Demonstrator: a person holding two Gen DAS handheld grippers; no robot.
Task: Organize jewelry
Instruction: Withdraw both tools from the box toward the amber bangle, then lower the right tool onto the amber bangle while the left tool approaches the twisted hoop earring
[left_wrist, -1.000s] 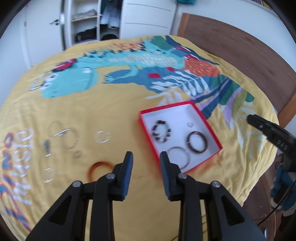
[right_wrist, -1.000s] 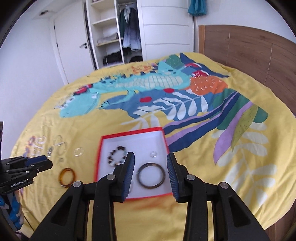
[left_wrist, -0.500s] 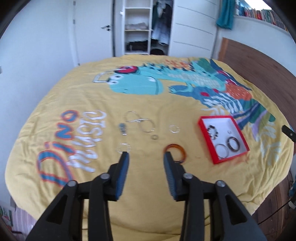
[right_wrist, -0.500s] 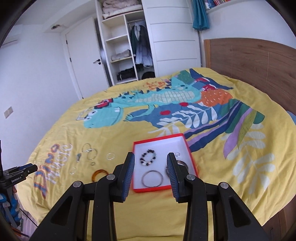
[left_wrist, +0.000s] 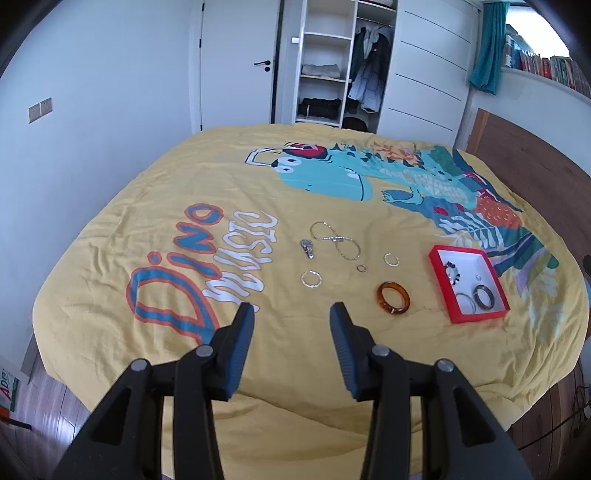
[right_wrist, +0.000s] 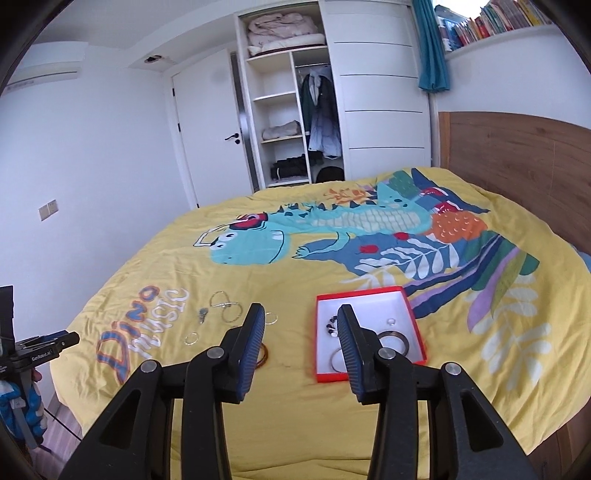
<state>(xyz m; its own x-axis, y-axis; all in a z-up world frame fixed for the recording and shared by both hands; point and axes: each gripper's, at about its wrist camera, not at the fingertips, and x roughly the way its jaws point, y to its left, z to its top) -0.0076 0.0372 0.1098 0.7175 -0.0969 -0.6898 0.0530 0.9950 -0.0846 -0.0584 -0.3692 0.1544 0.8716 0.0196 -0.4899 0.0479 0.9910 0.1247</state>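
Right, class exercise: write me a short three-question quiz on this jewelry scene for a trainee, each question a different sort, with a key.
1. True or false: the amber bangle already lies inside the red box.
2. Multiple choice: the left gripper is A) shut on a ring, B) open and holding nothing, C) shut on the chain bracelet.
3. Fill in: the loose pieces rest on a yellow ____ bedspread.

Key:
1. False; it lies on the bedspread, left of the box.
2. B; the right gripper is open too.
3. Dinosaur.
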